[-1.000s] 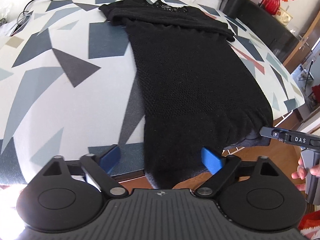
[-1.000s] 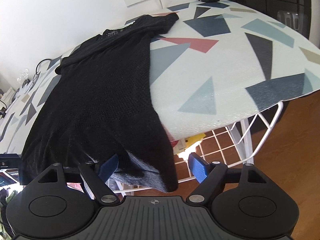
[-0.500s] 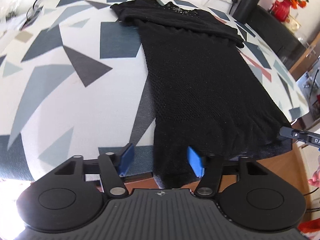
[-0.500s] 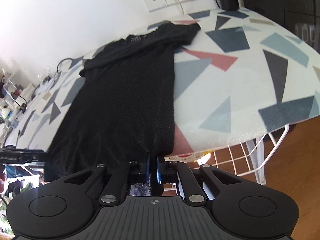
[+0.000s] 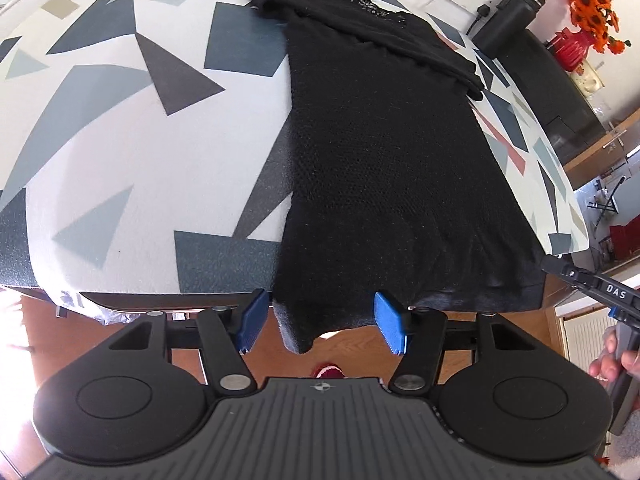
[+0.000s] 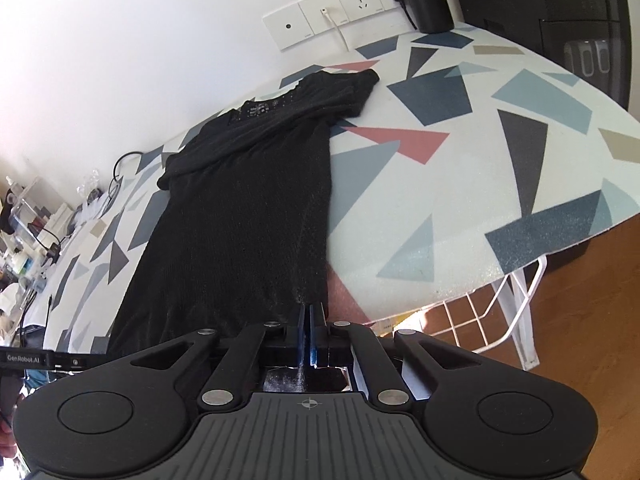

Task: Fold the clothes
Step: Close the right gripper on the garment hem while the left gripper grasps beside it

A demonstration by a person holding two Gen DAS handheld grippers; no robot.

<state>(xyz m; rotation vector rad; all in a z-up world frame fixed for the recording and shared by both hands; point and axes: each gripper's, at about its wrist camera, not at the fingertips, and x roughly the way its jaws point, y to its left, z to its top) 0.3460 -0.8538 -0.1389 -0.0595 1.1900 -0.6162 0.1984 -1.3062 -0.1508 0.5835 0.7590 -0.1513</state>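
Observation:
A black knit dress (image 5: 380,140) lies flat along the patterned table (image 5: 120,140), collar at the far end, hem hanging over the near edge. My left gripper (image 5: 320,322) is open, its blue pads either side of the hem's left corner, which hangs between them. My right gripper (image 6: 309,334) is shut on the hem's right corner of the dress (image 6: 248,216). The right gripper also shows in the left wrist view (image 5: 592,284) at the hem's right end.
A black flask (image 5: 508,16) and a red vase with orange flowers (image 5: 580,36) stand at the far right. A black appliance (image 6: 560,20) sits at the table's far end. Cables and clutter (image 6: 36,232) lie at the left. A white wire rack (image 6: 500,312) stands under the table.
The right gripper closed on the hem's right corner and pulled it taut. The left gripper narrowed, then opened wide again around the left corner.

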